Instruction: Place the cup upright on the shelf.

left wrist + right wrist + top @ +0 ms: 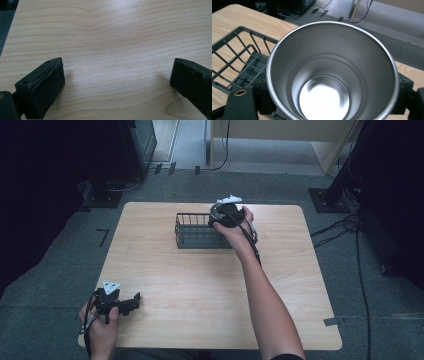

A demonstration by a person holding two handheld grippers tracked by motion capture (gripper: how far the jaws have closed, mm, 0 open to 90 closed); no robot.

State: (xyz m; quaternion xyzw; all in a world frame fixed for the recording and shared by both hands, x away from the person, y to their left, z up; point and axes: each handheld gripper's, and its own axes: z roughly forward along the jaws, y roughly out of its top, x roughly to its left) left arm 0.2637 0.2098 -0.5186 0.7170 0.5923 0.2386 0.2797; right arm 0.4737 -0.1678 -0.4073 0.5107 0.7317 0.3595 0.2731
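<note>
A shiny steel cup is clamped between the two black jaws of my right gripper, its mouth facing the camera and its inside empty. In the high view my right gripper hangs over the right end of a dark wire basket, which stands at the back middle of the table. The basket's mesh shows just left of and below the cup. My left gripper rests low at the table's front left corner, its jaws wide apart over bare wood with nothing between them.
The light wooden table has rounded corners and grey carpet around it. Cables lie on the floor at the right, and dark equipment stands sit beyond the far edge. The right forearm crosses the table's middle right.
</note>
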